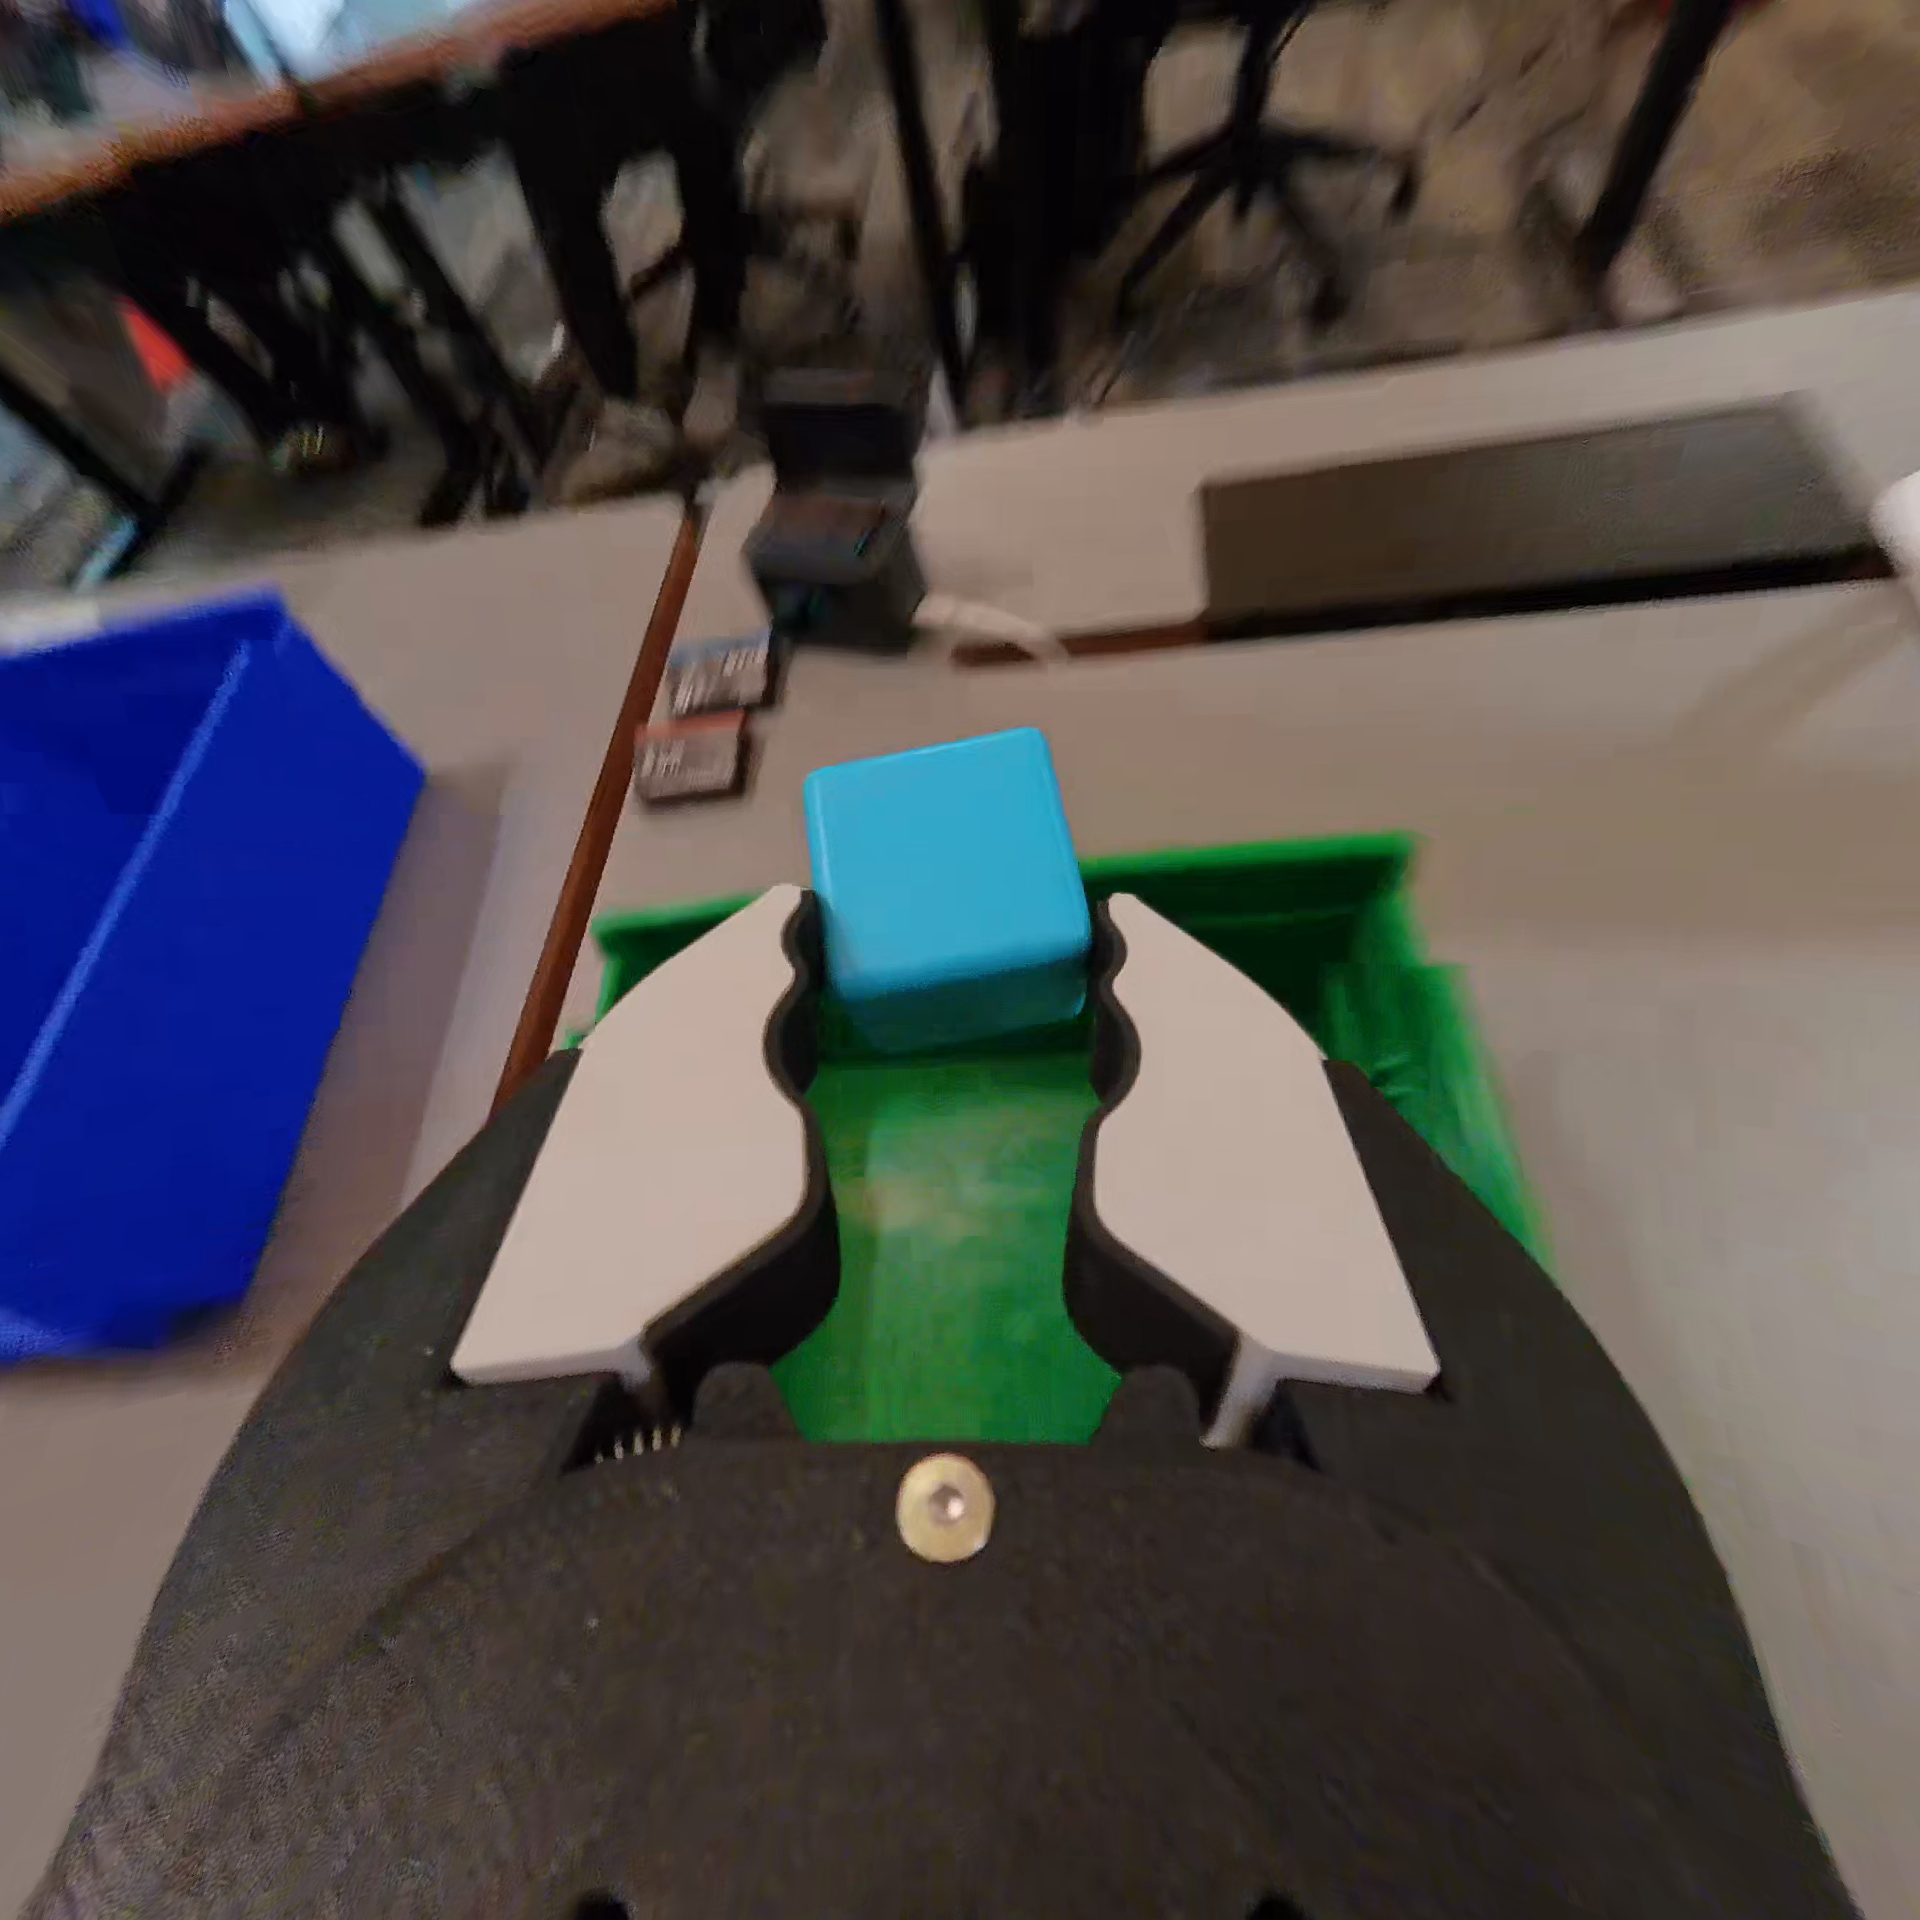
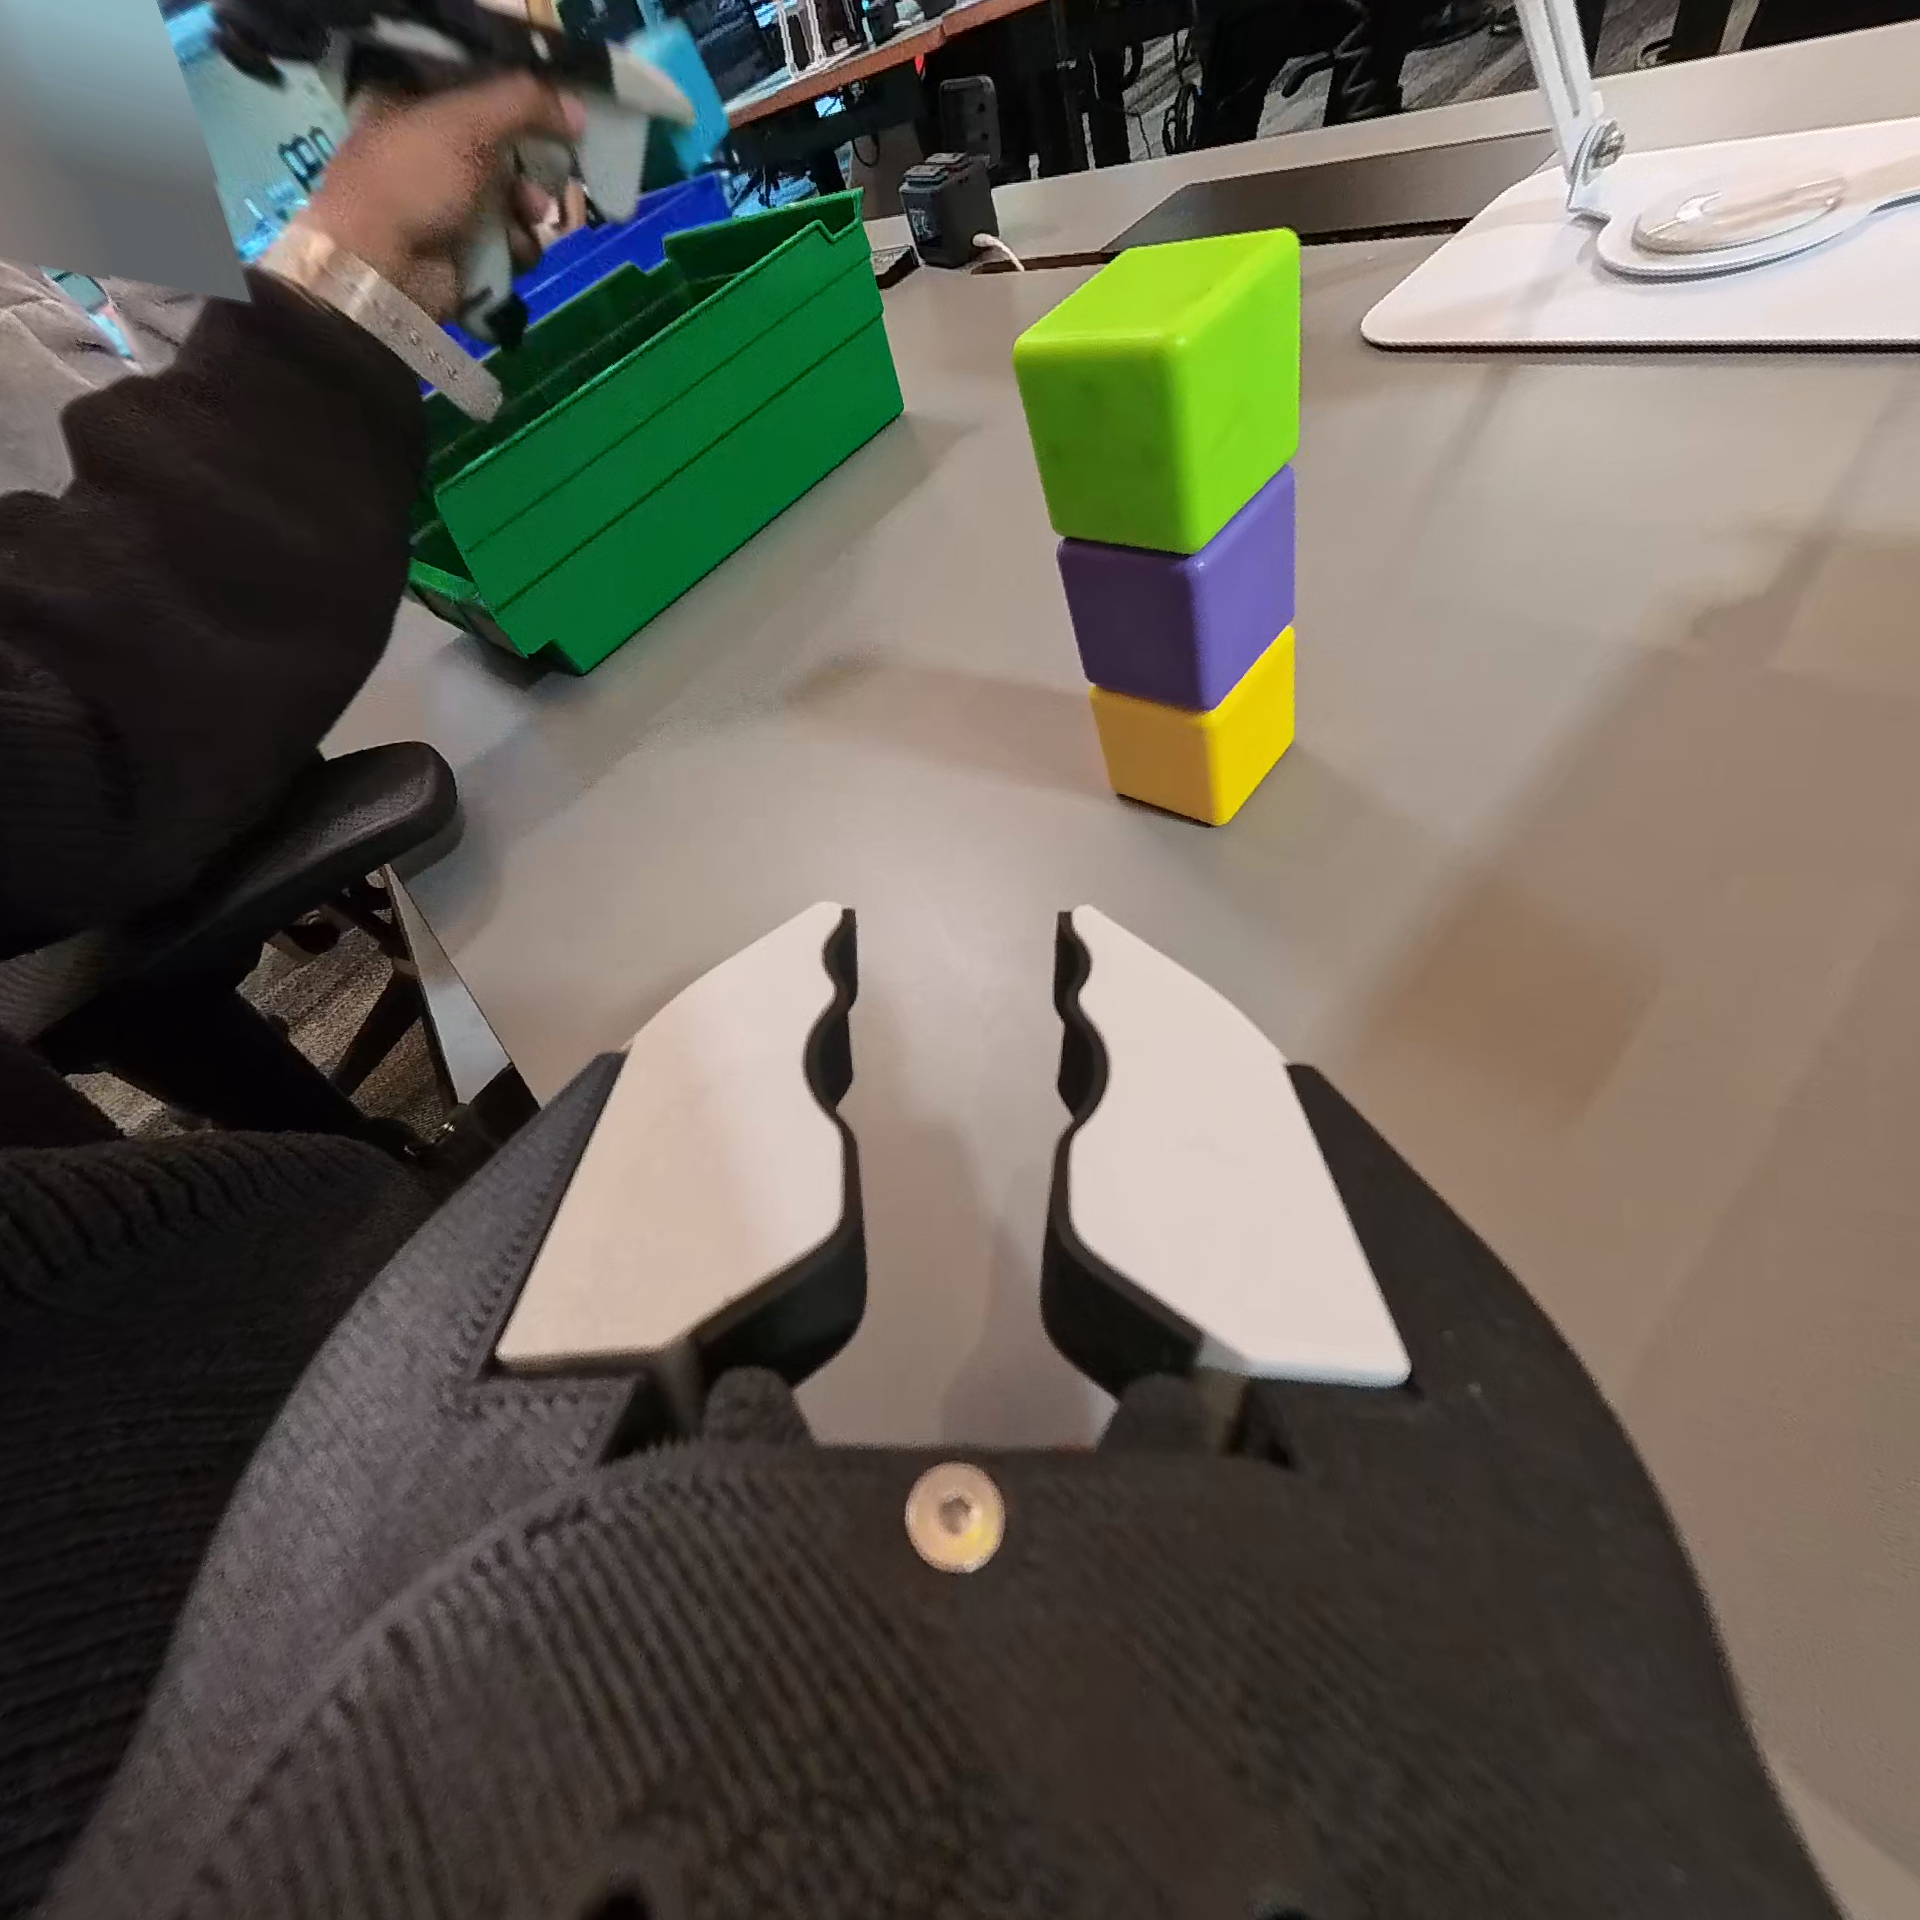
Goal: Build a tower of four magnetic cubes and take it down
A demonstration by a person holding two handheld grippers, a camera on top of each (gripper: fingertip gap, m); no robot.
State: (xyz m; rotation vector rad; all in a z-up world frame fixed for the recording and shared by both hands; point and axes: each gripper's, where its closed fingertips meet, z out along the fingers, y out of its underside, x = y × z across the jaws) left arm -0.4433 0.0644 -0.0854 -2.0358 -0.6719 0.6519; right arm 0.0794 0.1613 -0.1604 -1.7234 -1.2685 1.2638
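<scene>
My left gripper [image 1: 948,935] is shut on a light blue cube [image 1: 940,873] and holds it in the air above a green bin [image 1: 1382,997]. In the right wrist view the green bin [image 2: 675,457] stands on the grey table at the far left, and the left gripper [image 2: 634,83] shows blurred above it with the blue cube [image 2: 681,52] between its fingers. A stack of cubes stands ahead of my right gripper [image 2: 956,935]: lime green [image 2: 1153,395] on purple [image 2: 1174,613] on yellow [image 2: 1195,748]. My right gripper is open and empty, low over the table.
A dark blue bin [image 1: 156,935] stands left of the green bin. Small cards [image 1: 696,753] and a black charger box [image 1: 836,561] lie behind it. A white monitor stand base [image 2: 1662,249] sits at the back right. A person's black sleeve [image 2: 177,582] and a chair armrest [image 2: 343,821] are at the left. The tips of one gripper are about 55 cm away from the tips of the other.
</scene>
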